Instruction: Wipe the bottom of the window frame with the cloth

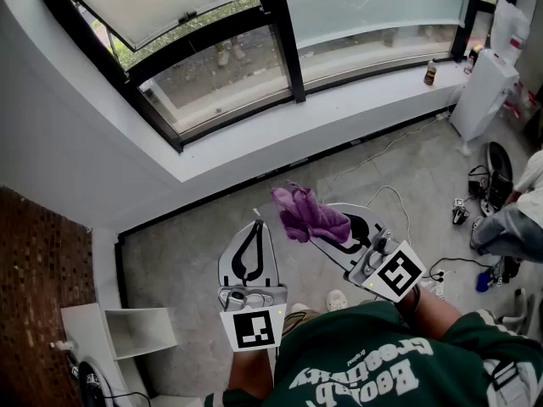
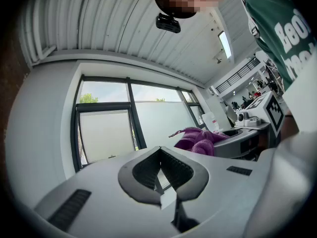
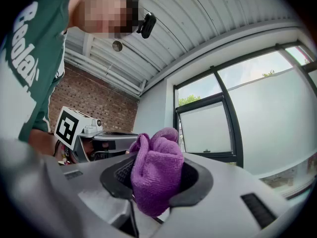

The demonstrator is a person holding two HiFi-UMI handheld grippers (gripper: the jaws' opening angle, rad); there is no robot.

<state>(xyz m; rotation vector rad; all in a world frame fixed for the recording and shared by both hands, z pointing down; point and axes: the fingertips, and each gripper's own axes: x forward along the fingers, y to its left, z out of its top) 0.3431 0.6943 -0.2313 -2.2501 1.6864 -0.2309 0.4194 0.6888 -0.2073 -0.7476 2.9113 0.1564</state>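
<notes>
Right gripper [image 1: 333, 231] clamps a purple cloth [image 1: 305, 214] (bunched up above the jaws), over the floor [image 1: 182, 248], well apart from the window frame [image 1: 373, 73]. Left gripper [image 1: 254, 230] is closed, empty.

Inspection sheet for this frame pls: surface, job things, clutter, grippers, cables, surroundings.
Surface: white sill under the window frame, bare along most of its length.
Job's things: purple cloth bunched up, held off the sill; not yet touching the frame.
Clutter: small bottle at the sill's far right end; dark gear on the floor.
Grippers: left gripper jaws together, nothing between them; right gripper jaws closed on the cloth.
Cables: white cable across the floor below the sill; black leads at right.
Surroundings: brick wall, white shelf, second person at right edge.
</notes>
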